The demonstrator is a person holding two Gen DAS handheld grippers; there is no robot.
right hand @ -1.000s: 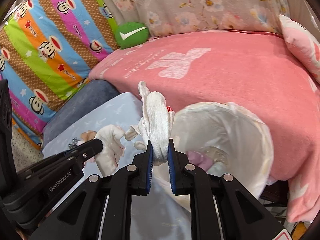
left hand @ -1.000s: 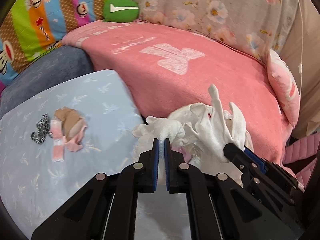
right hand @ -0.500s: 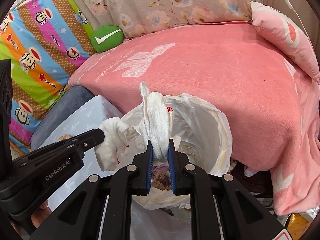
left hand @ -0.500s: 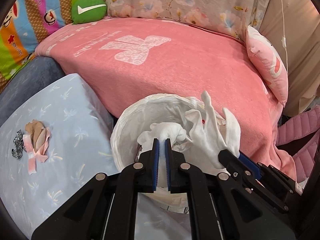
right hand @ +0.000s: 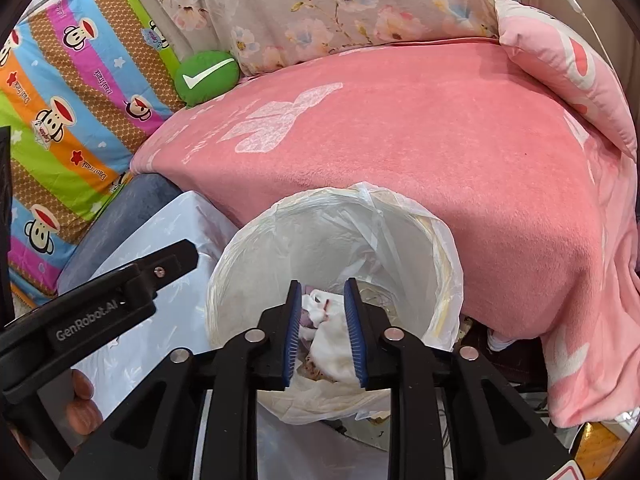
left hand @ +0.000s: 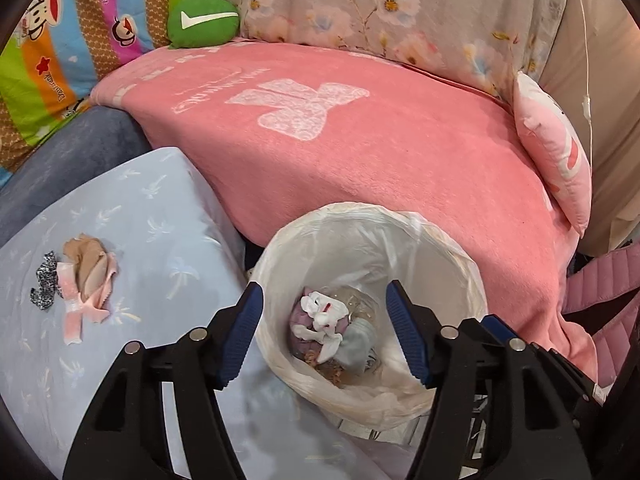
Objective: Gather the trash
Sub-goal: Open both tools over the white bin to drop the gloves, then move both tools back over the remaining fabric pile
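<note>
Left view only: scraps (left hand: pixel 74 286) lie on your blue table (left hand: pixel 160 240), well apart from the bin.
Right view only: your left gripper's side (right hand: pixel 100 304).
Bin (left hand: pixel 460 264): white glove (left hand: pixel 324 316) rests among trash inside the liner.
Left gripper (left hand: pixel 324 330): spread wide, holding nothing.
Right gripper (right hand: pixel 323 332): jaws partly apart, empty, above the bin.
Around: pink blanket (left hand: pixel 360 152) behind the bin.

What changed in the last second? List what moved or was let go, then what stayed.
Both grippers swung from the blue table to over the bin and opened: left gripper wide, right gripper less so. The white gloves they pinched were let go and now lie in the bin on the other trash. The scraps on the blue table stayed put, as did the bedding.
</note>
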